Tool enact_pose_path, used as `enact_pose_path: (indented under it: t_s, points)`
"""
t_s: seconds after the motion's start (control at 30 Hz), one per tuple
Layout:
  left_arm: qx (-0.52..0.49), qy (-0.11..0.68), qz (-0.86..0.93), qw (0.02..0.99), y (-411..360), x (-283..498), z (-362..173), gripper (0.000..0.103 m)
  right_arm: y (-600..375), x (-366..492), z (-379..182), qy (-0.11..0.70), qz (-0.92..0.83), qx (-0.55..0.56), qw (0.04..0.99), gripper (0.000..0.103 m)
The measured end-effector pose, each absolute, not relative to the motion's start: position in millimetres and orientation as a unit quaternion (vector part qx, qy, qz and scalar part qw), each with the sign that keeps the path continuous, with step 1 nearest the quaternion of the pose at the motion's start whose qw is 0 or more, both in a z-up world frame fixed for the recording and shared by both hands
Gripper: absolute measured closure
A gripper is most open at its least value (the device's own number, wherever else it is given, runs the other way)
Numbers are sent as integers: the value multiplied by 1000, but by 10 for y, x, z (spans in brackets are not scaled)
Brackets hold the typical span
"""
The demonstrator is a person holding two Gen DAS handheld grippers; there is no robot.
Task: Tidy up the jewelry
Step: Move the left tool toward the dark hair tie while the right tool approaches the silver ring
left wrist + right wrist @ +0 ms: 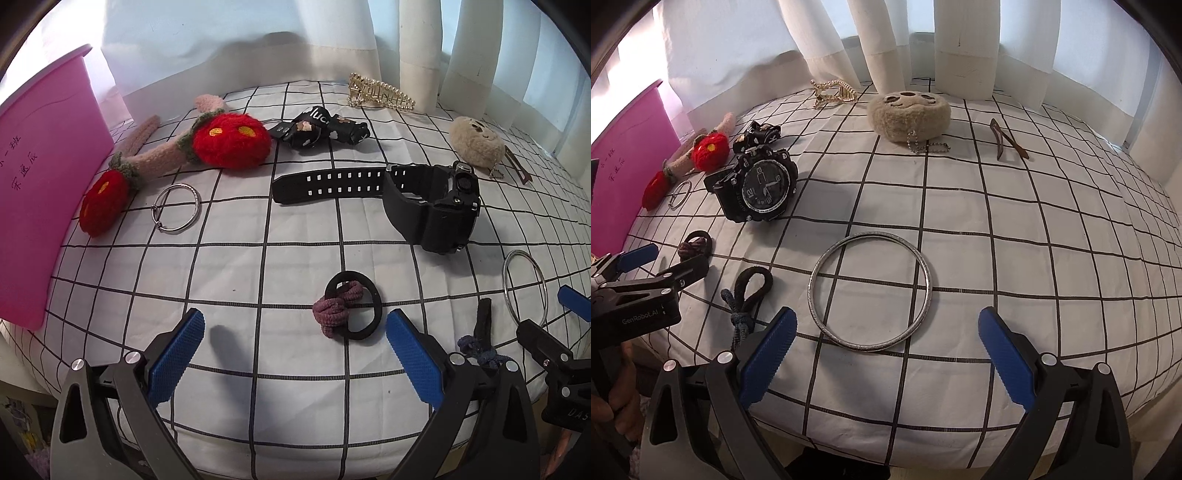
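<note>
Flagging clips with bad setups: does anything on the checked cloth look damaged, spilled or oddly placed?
Nothing looks damaged or spilled. The items simply lie scattered and unsorted: the chunky black digital wristwatch rests on its side with the strap unbuckled, and the large plain silver bangle lies flat in front of the open right hand-held gripper. The upright pink plastic box stands at the left edge.

my left hand-held gripper (295,354): jaws wide apart, empty | black hair tie (352,304) at 1 o'clock, just beyond tips | black watch (424,205) farther, 2 o'clock

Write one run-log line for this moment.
left gripper: open, empty | right gripper: open, empty | silver bangle: flat on cloth | watch: untouched
</note>
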State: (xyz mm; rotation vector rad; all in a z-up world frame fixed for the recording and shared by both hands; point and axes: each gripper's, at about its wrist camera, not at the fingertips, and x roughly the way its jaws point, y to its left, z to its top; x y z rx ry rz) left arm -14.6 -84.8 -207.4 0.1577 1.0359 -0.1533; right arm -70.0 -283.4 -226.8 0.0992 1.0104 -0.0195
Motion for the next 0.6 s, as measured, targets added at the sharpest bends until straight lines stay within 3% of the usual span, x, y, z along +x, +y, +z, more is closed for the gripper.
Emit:
enact_pose_path:
  t_s: [0.6]
  points:
    - [45, 475, -74, 876, -841, -101, -2120, 5, -2790, -661, -2328, 441, -24, 16, 897, 8]
